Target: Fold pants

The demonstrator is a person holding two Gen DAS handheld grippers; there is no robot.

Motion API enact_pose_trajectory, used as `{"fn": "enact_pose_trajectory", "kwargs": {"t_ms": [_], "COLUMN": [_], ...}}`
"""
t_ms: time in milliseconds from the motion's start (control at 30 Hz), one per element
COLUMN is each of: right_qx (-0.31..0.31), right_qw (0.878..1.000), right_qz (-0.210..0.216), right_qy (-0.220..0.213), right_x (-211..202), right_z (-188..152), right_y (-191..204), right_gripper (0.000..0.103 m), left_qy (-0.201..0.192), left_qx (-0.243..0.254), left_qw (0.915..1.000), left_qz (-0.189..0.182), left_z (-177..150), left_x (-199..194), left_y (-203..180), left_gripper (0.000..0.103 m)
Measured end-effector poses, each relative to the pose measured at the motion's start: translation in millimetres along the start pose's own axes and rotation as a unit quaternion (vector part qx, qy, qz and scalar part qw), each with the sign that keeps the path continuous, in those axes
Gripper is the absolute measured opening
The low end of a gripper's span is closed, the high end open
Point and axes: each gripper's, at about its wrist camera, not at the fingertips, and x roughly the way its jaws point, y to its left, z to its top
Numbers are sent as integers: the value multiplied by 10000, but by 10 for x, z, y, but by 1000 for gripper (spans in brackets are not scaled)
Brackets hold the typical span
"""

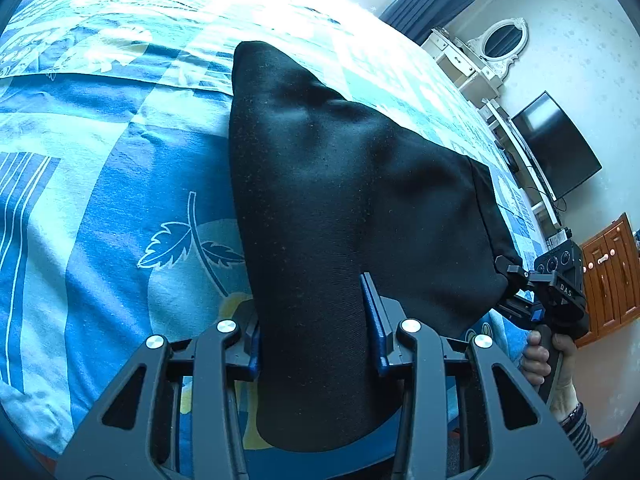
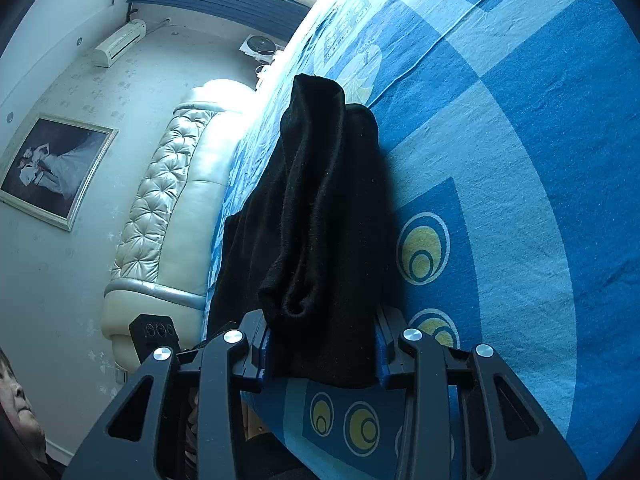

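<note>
Black linkage arms are filling the bottom of both wrist views, and between them the left gripper [image 1: 316, 320] is clamping a thick band of the black pants [image 1: 344, 184]: the blue pads are pressing the cloth on both sides, at about 6 o'clock in that view. The right gripper [image 2: 322, 344] is doing the same, its jaws closed on a bunched, rolled-looking wad of the same dark fabric [image 2: 320, 208], again at 6 o'clock.

From the left wrist view the pants are stretching up and away toward 12 o'clock, draping over the blue patterned bedsheet [image 1: 112, 168], while the far edge is running off toward 4 o'clock, where the other tool and the person's hand [image 1: 548, 356] on its handle are showing. Both ends look lifted off the bed, and the middle seems to be resting or sagging onto the sheet; I cannot tell exactly where it touches.

My reading is that a fold is in progress: both claws are holding one edge of the garment, ready to carry it across. The next move calls for swinging both hands together toward the far end, keeping the cloth taut between them so the layers are landing flat and edges are matching, then letting go only once the fabric is lying down.

As for writing, the letters "DAS" are showing on the right tool's body [image 1: 560, 284] at 4 o'clock in the left view; nothing else is legible.
</note>
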Motion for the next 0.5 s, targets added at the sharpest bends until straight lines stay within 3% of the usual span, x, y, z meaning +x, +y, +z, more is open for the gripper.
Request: {"fn": "enact_pose_trajectory", "kwargs": {"t_ms": [267,500], "right_qx": [138,106], "right_qw": [9999,9999], "right_qz": [-81,-58], "right_qy": [35,3], "right_x": [50,80], "right_z": [-1,31], "right_y": [-153,-176], "right_gripper": [40,46], "left_qy": [-32,-141], "left_qx": [131,217], "left_qw": [9999,9985], "left_qz": [102,473], "left_z": [-26,-63], "left_x": [19,23], "left_y": [-3,-9], "left_gripper": [44,71]}}
